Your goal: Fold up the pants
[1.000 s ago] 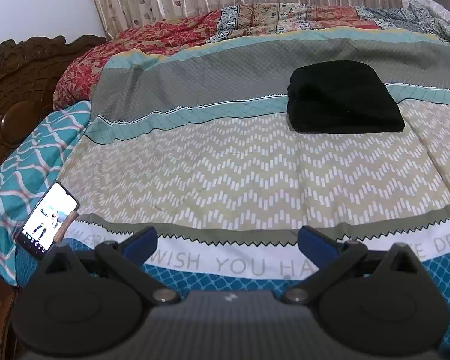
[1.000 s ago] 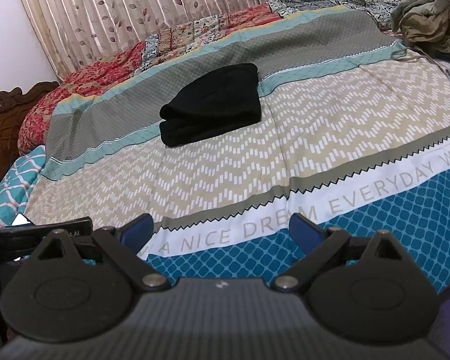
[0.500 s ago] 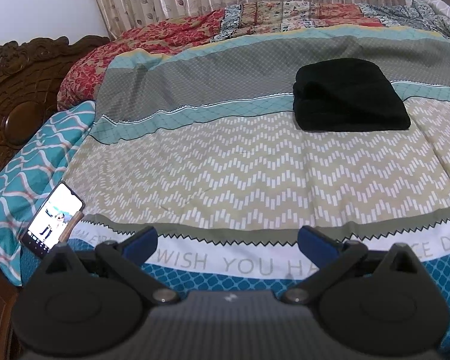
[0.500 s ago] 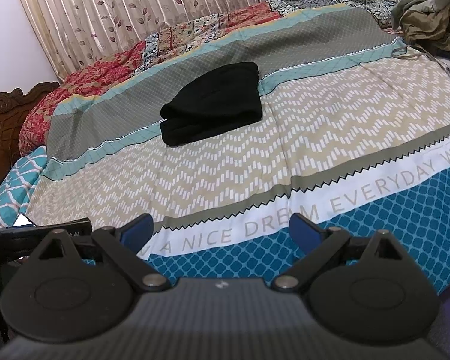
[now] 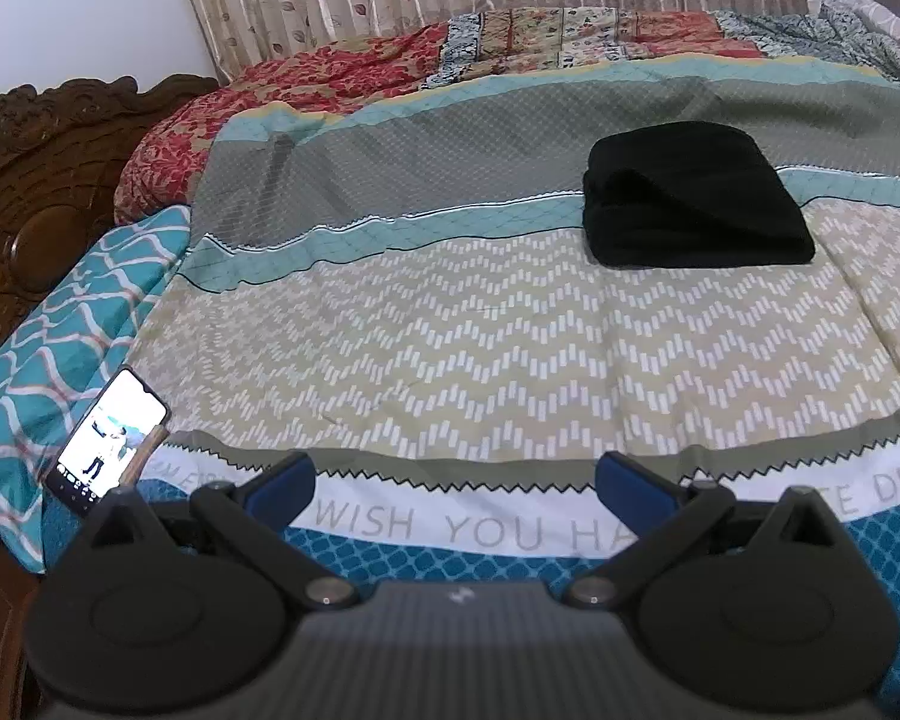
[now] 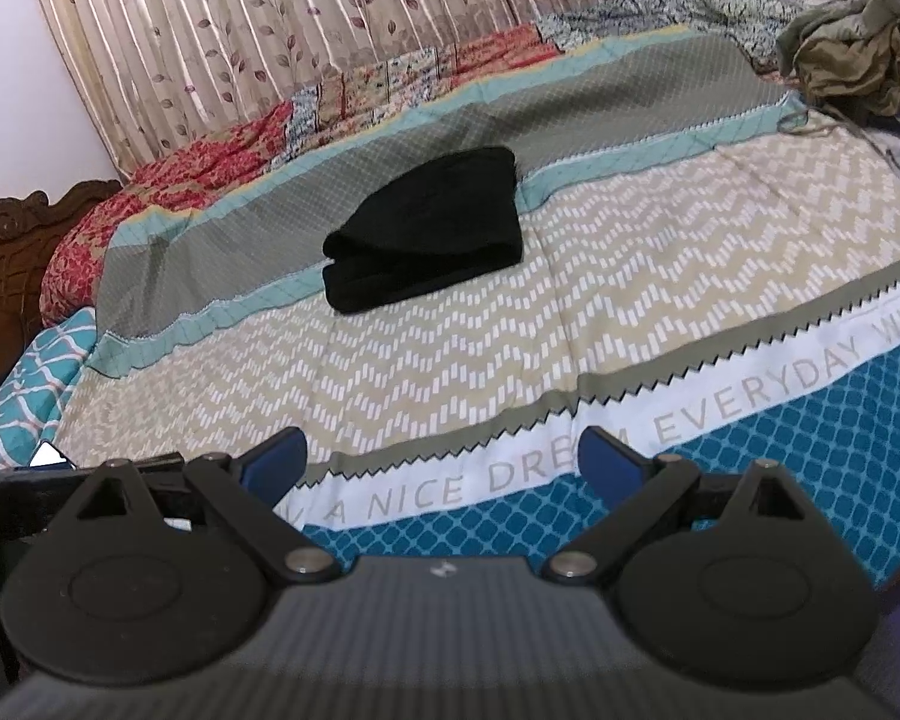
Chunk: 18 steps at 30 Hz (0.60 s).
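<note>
The black pants (image 5: 693, 198) lie folded in a compact stack on the patterned bedspread (image 5: 450, 348), toward the far right in the left wrist view and near the middle, as the same black pants (image 6: 426, 228), in the right wrist view. My left gripper (image 5: 456, 477) hovers over the near edge of the bed, open, with nothing between its blue pads. My right gripper (image 6: 441, 456) is also open and empty above the near edge. Both grippers are well short of the pants.
A lit phone (image 5: 111, 441) leans at the bed's left edge by a teal patterned cloth (image 5: 60, 348). A carved wooden headboard (image 5: 42, 180) is at left. A heap of olive clothes (image 6: 852, 42) sits at the far right. Curtains (image 6: 306, 24) hang behind.
Both views shifted only slightly; the left gripper drifted a little, so the pants sit marginally further right in its view. The pants have not moved and both grippers stay open.
</note>
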Motion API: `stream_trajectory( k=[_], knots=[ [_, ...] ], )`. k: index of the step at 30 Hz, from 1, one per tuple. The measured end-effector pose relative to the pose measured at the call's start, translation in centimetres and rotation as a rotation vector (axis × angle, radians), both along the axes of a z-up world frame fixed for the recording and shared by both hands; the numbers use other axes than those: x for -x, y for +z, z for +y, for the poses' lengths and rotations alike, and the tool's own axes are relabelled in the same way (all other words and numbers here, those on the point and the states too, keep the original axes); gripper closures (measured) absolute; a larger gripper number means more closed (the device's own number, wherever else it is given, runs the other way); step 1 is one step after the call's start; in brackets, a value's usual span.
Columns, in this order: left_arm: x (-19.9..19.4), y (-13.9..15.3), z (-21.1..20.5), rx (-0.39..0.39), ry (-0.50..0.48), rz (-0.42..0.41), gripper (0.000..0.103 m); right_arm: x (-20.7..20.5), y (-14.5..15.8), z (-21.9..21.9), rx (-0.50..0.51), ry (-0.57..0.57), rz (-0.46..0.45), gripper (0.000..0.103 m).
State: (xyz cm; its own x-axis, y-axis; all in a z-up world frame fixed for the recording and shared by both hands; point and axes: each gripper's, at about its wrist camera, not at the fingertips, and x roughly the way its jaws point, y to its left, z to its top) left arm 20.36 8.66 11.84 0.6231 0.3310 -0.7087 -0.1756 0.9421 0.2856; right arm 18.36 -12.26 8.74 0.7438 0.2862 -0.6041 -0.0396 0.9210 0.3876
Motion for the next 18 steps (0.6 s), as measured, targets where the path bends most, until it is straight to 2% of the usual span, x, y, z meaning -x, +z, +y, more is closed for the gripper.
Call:
stream_trajectory(
  k=[15,18],
  knots=[
    [0.7,1.6,-0.2,0.068,-0.029,-0.026,0.0,0.3,1.0,-0.4,0.0,-0.003,-0.046,0.005],
    [1.0,2.0,-0.6,0.051,-0.034,-0.039,0.0,0.3,1.0,-0.5,0.0,-0.007,-0.046,0.005]
  ],
)
